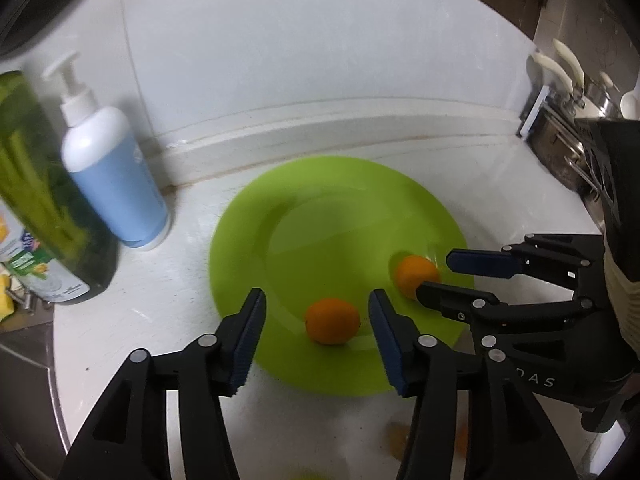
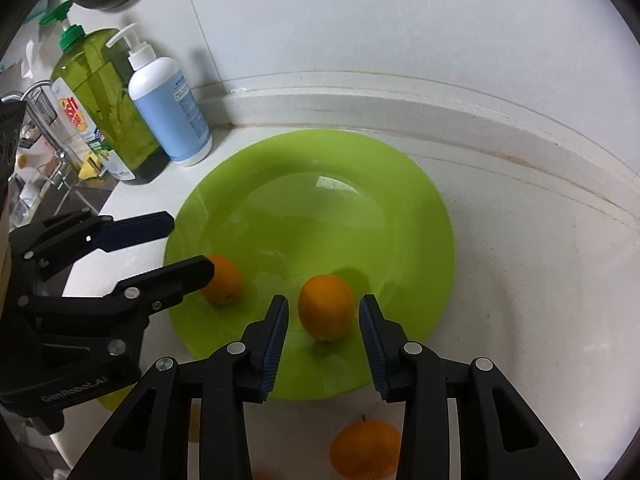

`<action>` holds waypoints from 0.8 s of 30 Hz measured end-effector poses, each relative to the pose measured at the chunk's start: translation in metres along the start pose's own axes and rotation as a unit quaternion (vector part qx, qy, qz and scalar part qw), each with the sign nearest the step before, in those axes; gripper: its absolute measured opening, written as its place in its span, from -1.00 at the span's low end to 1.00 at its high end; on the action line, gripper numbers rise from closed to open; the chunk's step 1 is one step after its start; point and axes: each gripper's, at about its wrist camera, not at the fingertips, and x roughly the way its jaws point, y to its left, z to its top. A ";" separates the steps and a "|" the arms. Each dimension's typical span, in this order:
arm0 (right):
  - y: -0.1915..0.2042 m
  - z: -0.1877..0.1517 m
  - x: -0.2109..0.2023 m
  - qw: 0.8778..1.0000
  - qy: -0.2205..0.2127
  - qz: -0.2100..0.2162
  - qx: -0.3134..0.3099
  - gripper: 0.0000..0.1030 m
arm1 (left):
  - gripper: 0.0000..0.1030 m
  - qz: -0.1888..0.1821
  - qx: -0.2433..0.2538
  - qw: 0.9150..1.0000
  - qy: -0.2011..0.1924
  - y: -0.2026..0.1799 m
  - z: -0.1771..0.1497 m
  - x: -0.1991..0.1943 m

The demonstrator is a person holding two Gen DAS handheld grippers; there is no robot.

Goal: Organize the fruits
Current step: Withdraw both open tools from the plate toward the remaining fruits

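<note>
On the green plate near its front rim lie two oranges, a third on the desk; far half bare. Left claw and right claw stand open, gripping nothing.

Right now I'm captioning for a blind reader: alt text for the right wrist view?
Two small orange fruits lie on a round lime-green plate on a white counter; the open right gripper straddles one.

free: plate far half | blocked: soap bottles left, wall behind
</note>
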 end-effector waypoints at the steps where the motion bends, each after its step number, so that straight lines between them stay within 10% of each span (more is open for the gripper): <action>1: 0.002 -0.001 -0.005 1.000 -0.005 0.000 -0.001 -0.26 | 0.08 0.002 -0.002 1.000 -0.005 0.001 -0.001 -0.005; 24: 0.057 -0.061 -0.130 0.988 -0.146 -0.041 -0.017 0.26 | 0.53 0.057 -0.051 0.991 -0.113 0.000 -0.062 -0.143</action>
